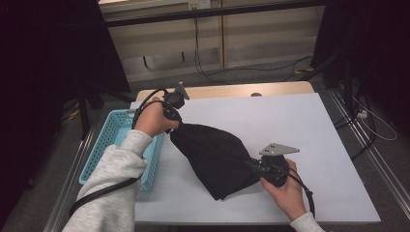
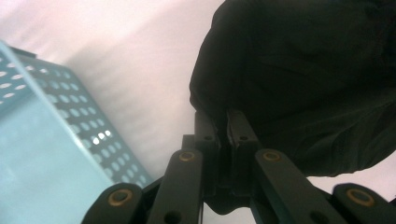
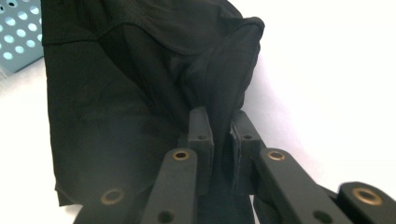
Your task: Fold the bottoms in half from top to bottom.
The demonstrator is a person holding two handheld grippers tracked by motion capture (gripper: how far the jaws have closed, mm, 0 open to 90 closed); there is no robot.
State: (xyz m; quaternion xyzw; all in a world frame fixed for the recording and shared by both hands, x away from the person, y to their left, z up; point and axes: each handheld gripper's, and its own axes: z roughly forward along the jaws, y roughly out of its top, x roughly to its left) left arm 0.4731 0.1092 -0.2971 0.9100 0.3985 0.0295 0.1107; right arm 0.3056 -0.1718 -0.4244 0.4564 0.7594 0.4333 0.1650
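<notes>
A black cloth (image 1: 215,154) hangs stretched between my two grippers above the white table (image 1: 290,121). My left gripper (image 1: 175,126) is raised at the cloth's upper left corner and shut on it; in the left gripper view its jaws (image 2: 223,121) pinch a fold of the black cloth (image 2: 299,79). My right gripper (image 1: 252,166) grips the cloth's lower right edge close to the tabletop. In the right gripper view its jaws (image 3: 223,119) clamp a bunched hem of the black cloth (image 3: 121,93). The cloth's lower end touches the table.
A light blue perforated basket (image 1: 113,130) stands at the table's left edge, below my left forearm; it also shows as the blue basket (image 2: 42,140) and the basket corner (image 3: 18,32). Cables lie on the floor behind the table. Dark curtains flank both sides.
</notes>
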